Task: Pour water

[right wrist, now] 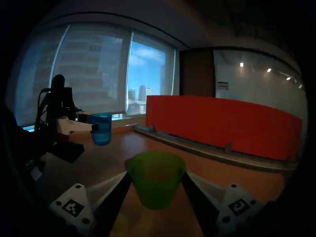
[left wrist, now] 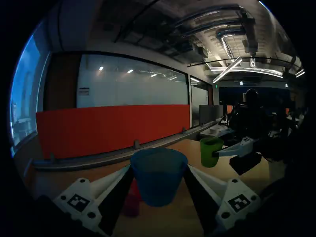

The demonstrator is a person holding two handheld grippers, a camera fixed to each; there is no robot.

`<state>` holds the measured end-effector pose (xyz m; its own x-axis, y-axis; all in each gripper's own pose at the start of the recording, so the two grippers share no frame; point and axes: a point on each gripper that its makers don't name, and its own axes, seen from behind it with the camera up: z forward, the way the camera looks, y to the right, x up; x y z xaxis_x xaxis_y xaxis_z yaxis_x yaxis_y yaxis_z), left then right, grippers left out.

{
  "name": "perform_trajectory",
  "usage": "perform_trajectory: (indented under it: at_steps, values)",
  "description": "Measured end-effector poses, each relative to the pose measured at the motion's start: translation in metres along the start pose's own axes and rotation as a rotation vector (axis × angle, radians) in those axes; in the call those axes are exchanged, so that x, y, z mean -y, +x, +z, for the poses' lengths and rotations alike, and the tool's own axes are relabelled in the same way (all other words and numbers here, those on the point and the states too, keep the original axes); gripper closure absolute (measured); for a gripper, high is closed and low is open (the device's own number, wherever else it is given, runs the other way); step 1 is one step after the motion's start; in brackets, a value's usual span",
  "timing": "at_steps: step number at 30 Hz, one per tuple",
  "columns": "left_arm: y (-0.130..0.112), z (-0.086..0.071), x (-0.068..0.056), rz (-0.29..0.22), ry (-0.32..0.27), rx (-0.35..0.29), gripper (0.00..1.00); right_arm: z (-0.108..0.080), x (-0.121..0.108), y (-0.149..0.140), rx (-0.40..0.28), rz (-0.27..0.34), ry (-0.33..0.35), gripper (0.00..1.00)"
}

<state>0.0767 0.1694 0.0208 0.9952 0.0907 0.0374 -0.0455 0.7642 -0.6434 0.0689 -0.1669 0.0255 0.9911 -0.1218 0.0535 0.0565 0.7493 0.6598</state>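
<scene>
Two grippers are held level over the wooden table (right wrist: pixel 221 173), well apart. Left gripper (left wrist: pixel 158 173) is closed partway, both fingers pressing an upright blue cup (left wrist: pixel 158 185). Right gripper (right wrist: pixel 156 177) likewise clamps an upright green cup (right wrist: pixel 157 189). Contents cannot be told.

blue cup (left wrist: pixel 158 181) upright, clamped in the left tool (left wrist: pixel 158 170); green cup (right wrist: pixel 156 185) upright, clamped in the right tool (right wrist: pixel 156 173).
</scene>
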Motion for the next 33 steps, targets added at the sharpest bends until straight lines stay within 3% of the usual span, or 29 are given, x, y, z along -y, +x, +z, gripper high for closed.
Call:
perform_trajectory:
  at_steps: [14, 33]
  values:
    - [0.009, 0.002, -0.002, 0.02, -0.006, -0.005, 0.15, 0.002, 0.008, 0.006, -0.007, 0.003, 0.022, 0.1]
    - [0.038, -0.001, 0.004, 0.118, 0.015, -0.024, 0.15, 0.021, 0.056, 0.003, -0.001, 0.008, 0.137, 0.1]
